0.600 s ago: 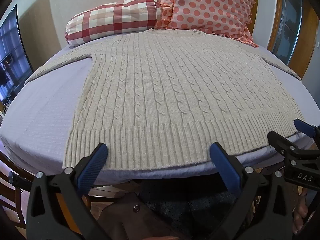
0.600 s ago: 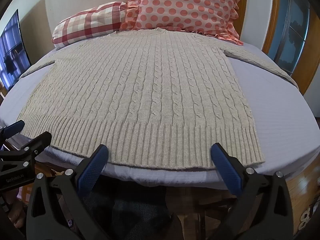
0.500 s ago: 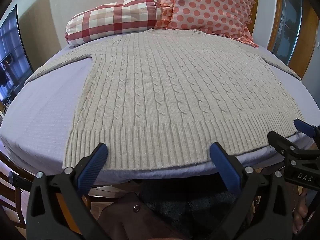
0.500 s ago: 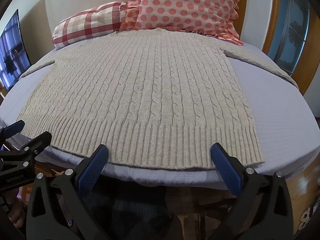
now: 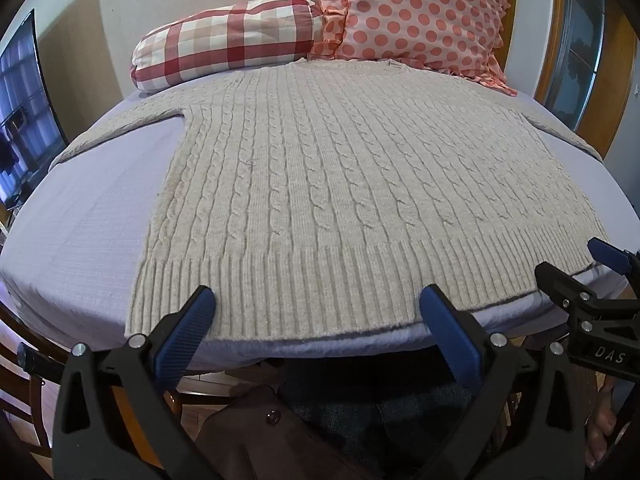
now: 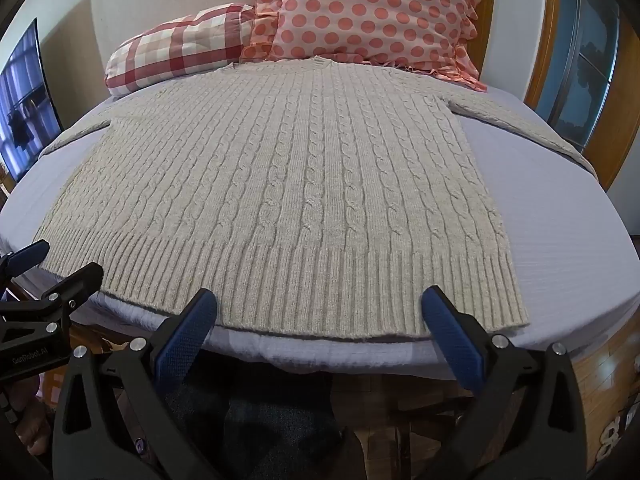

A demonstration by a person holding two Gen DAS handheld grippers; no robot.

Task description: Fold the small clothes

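Lying flat and face up, a cream cable-knit sweater (image 5: 352, 184) covers most of a table draped in a lavender cloth (image 5: 80, 232), its ribbed hem running along the near edge and its neckline at the far side. Both sleeves stretch outward, the left sleeve (image 5: 120, 128) angling toward the left edge and the right sleeve (image 6: 520, 120) toward the right edge.

At the near edge, the left gripper (image 5: 316, 312) hangs with its blue-padded fingers spread wide, tips just short of the hem and gripping nothing. The right gripper (image 6: 320, 312) sits beside it to the right, its fingers likewise spread wide and holding nothing, tips close to the hem near the sweater's right corner. Each gripper shows at the edge of the other's view.

Against the far wall, a red-and-white checked pillow (image 5: 228, 40) lies on the left, touching a pink polka-dot cushion (image 5: 424, 16) with a ruffled border that stands upright on the right; the sweater's neckline reaches the foot of the cushion. A dark screen (image 5: 24, 112) stands at far left.
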